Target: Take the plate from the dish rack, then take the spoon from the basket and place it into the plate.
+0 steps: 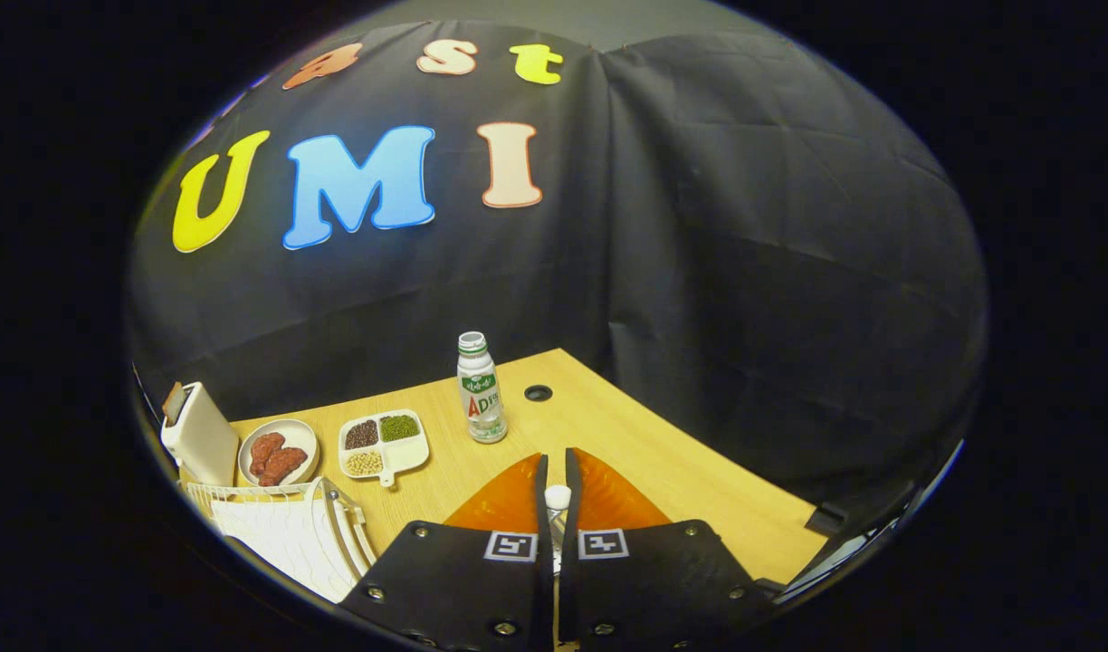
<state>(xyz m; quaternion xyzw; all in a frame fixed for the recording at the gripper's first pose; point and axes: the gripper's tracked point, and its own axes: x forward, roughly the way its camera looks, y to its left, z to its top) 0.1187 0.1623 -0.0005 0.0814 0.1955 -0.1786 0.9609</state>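
Spoon: a white, rounded handle end (558, 495) sticks up in the narrow slot between the tongs' fingers, lower centre; whether it is the spoon is unclear.
Tongs (555, 471): fingers nearly together, clamped on that white piece.
Rack (287, 525): white wire, lower left, left of the tongs.
Counter (663, 462): bare wood right of the tongs, up to its right edge.
Bottle (480, 388): upright, just beyond the tongs.
Tray (384, 444): left of the bottle, holding beans.
Dish (279, 451): left of the tray, near the rack.
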